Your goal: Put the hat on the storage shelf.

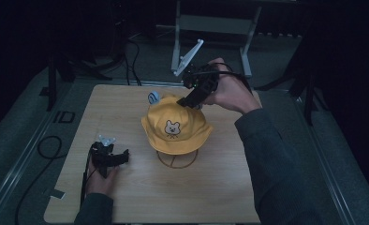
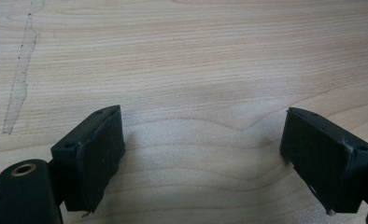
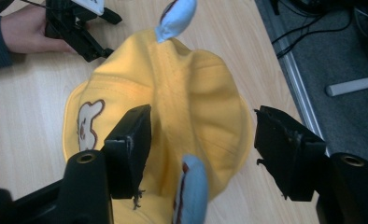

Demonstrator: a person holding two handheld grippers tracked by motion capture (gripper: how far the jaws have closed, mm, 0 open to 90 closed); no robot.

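The right gripper [image 3: 201, 154] sat closest to its own camera, its two black padded jaws standing wide apart and clasping nothing. Between them, just below, rose one pale blue stuffed ear [image 3: 191, 191] of the yellow cloth bucket hat with a bear face patch [image 3: 191, 98]; the ear touched neither pad as far as could be told. The hat's crown spread beyond the jaws, and its second pale blue ear [image 3: 175, 18] stuck up at the far side of the crown.

From the high view, the right gripper [image 1: 192, 101] hung at the back edge of the hat's crown [image 1: 175, 126], held by the person's right hand [image 1: 229, 91], with a grey three-cornered plate [image 1: 188, 58] jutting up behind it. The hat sat on a thin wire stand [image 1: 177, 160] whose loop showed under the front brim, near the middle of the light wooden tabletop [image 1: 126, 112]. The bear face looked toward the person.

The left gripper [image 1: 108, 157] lay to the left of the hat and a little nearer the person, well apart from the brim, gripped by the left hand [image 1: 98, 180]. In the left gripper view its jaws were spread wide with only bare wood grain [image 2: 187, 70] between them, so the left gripper [image 2: 201, 158] held nothing. A pale scuffed streak [image 2: 21, 79] ran along the wood to one side
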